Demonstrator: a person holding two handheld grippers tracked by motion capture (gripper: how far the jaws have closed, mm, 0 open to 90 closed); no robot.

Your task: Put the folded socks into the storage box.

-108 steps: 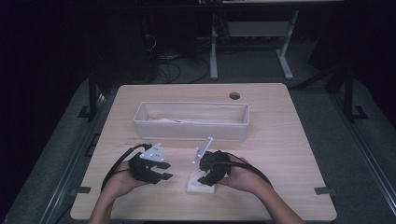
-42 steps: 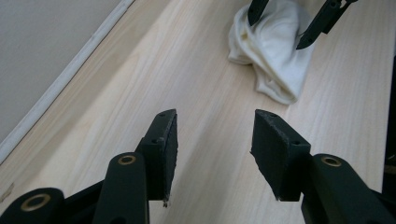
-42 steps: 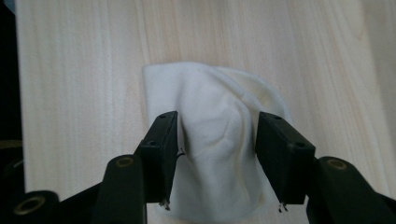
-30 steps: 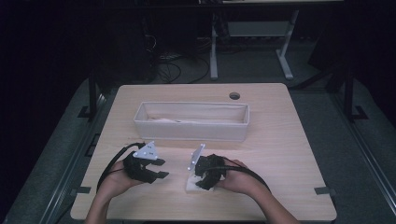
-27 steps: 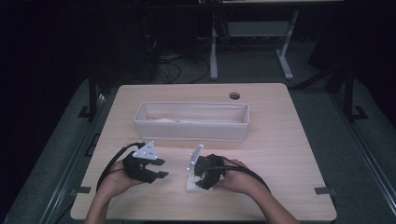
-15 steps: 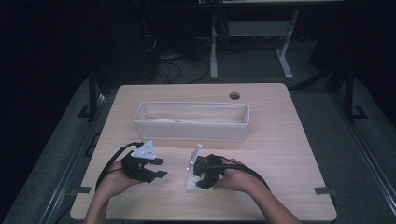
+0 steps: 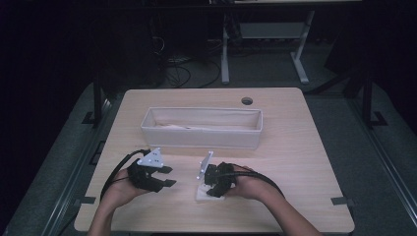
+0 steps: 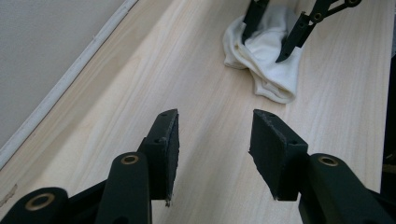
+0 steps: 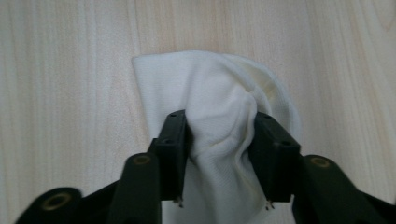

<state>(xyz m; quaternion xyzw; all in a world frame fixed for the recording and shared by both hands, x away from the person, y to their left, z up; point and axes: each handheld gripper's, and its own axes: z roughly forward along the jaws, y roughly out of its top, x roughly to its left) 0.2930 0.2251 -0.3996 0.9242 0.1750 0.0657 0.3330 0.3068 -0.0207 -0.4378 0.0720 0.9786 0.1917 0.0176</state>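
Pale wood table (image 7: pixel 305 147) stood in a dark room; near its front edge, the right gripper (image 9: pixel 218 158) was closing on a white cloth (image 9: pixel 210 102), left gripper (image 8: pixel 212 144) open beside.

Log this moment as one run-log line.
right gripper: jaws just closing, pinching white cloth on table | left gripper: open, nothing between jaws | bin: beyond both
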